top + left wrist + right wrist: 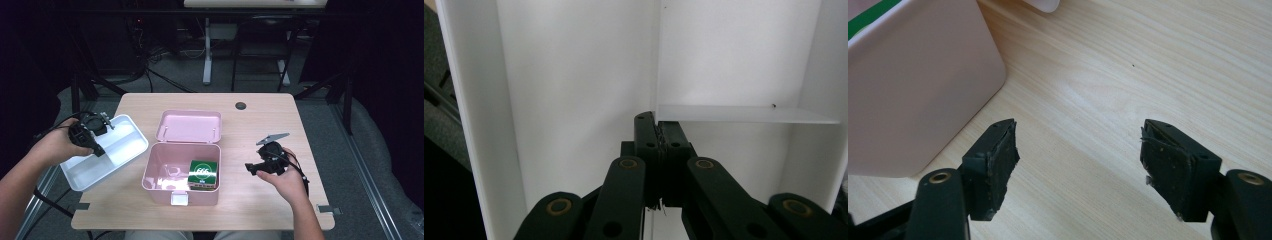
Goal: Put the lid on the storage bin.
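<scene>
The left gripper (100, 150) was seen over the white tray (131, 126) at the table's left edge, held in the person's left hand (57, 146); in the left gripper view its jaws were pressed together with nothing visible between them, their tips (659, 131) close to the tray's thin white divider (744, 114), though contact could not be told. The tray (574, 75) was recorded as a shallow white container with separate compartments, lying tilted partly over the table edge. The right gripper (251, 169) was held in the right hand (285, 182) to the right of the pink box (181, 196), near it but apart; in the right gripper view its jaws were spread with bare wooden tabletop (1128, 65) between the pads (1000, 162), and the pink box wall (913, 85) was seen to their left. The box stood open at the table's centre, lid (189, 126) tipped back, with a green-and-white packet (204, 174) inside, at its right
</scene>
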Available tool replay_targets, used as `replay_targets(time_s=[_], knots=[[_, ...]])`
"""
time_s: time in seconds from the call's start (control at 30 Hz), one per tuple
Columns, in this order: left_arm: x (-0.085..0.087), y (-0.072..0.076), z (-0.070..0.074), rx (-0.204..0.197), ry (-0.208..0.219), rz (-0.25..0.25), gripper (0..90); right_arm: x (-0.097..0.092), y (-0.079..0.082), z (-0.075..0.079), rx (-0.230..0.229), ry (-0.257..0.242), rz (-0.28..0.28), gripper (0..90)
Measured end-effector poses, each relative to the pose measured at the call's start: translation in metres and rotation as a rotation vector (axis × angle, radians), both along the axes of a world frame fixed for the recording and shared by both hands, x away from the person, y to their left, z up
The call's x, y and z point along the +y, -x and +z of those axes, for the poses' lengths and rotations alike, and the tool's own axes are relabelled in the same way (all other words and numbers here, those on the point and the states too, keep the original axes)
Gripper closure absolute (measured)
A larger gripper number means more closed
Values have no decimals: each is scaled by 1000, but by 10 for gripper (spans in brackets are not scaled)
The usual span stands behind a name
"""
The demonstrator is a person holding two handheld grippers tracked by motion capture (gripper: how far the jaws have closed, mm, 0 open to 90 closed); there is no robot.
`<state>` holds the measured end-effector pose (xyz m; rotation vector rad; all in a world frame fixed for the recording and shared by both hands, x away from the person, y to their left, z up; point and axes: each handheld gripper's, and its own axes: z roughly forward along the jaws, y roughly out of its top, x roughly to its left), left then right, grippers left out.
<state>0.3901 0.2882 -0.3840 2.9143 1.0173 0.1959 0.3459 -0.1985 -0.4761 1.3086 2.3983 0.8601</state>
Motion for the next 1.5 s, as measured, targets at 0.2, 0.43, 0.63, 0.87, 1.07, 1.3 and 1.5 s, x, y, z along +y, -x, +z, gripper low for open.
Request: replay_targets(time_s=[0.2,0.43,0.63,0.87,1.07,1.3,1.5], knots=[[-29,-1,6,10,-14,-72,894,0,0,-1,4,-1,-2,304],[-61,-1,10,4,-17,-154,895,-1,-1,-2,6,-1,-4,304],[-79,3,12,-4,-25,-222,894,-3,-1,-3,10,-4,-10,304],[-95,8,15,-17,-28,-348,894,0,-2,-6,18,-4,-5,305],[-111,9,15,-5,-38,-433,894,0,-3,-8,24,2,-1,304],[-129,11,14,-7,-39,-507,894,-1,-3,-9,25,-5,-7,304],[-144,12,11,2,-25,-553,894,-1,-4,-9,23,-1,-4,304]])
